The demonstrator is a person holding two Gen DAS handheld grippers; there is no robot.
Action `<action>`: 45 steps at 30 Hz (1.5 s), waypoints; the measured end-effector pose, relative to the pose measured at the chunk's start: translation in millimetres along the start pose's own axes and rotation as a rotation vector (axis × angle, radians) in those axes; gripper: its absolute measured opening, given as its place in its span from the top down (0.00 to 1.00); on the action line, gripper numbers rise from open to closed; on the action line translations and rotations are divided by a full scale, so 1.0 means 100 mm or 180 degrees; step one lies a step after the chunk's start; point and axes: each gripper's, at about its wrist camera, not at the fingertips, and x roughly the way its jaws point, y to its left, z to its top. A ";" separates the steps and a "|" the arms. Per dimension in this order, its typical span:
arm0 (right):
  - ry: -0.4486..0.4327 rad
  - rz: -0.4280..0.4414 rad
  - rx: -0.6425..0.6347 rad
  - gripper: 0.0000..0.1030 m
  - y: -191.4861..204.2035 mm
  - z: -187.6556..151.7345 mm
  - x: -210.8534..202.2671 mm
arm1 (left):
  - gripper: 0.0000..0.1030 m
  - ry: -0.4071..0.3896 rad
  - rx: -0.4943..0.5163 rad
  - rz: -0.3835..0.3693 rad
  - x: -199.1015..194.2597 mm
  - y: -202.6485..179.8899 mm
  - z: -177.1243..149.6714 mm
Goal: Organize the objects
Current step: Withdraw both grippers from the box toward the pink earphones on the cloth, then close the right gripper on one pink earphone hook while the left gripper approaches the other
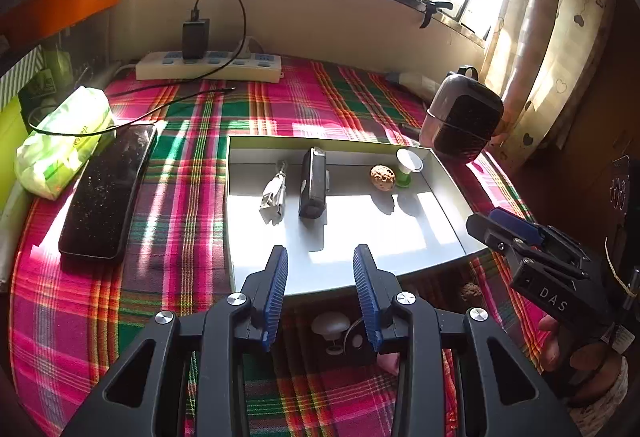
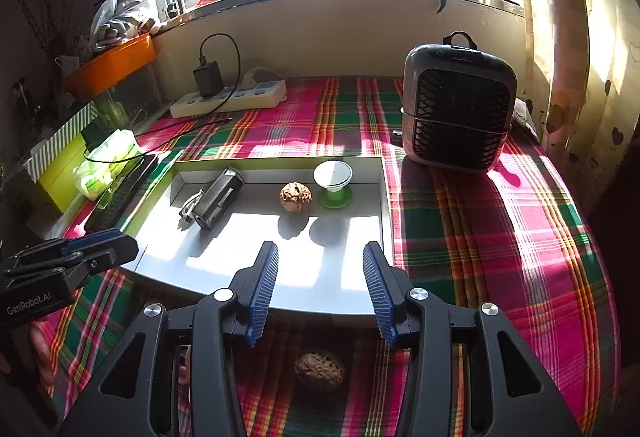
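The left gripper [image 1: 320,293] has its jaws partly apart, about half way, and nothing is between the blue pads [image 1: 276,289]; it hangs above the near edge of the white tray [image 1: 360,249] and touches nothing. The right gripper [image 2: 320,289] is the same: half open, empty, above the near edge of the tray [image 2: 320,293]. The tray lies in the middle of the checked cloth [image 1: 180,157]. Inside it, along the far side, I count four things: one white adapter [image 1: 274,193] on the left, one black oblong device [image 1: 313,183] just beside it, one walnut [image 1: 383,177], and one small spool [image 1: 409,167] with a white top and a green base, on the right, near the walnut. Outside the tray there are two more things on the cloth in front of it: a second walnut [image 2: 320,371] and one white knob [image 1: 330,325]. So there are two walnuts in total, one in the tray and one on the cloth. The left wrist view shows the white knob between its fingers; the right wrist view does not show it. The right wrist view shows the second walnut clearly, while in the left wrist view it is only a dim brown shape in shadow near the tray's edge. Each view shows the other gripper at its side.
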 end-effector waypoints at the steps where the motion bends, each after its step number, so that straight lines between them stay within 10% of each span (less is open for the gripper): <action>1: -0.0006 -0.0002 -0.0004 0.56 0.00 -0.02 -0.02 | 0.69 -0.0005 -0.0002 0.0006 -0.02 0.00 -0.02; 45: 0.0368 0.0305 -0.0759 0.50 0.67 -0.79 -0.07 | 0.69 0.0202 0.0006 -0.0252 -0.11 0.09 -0.65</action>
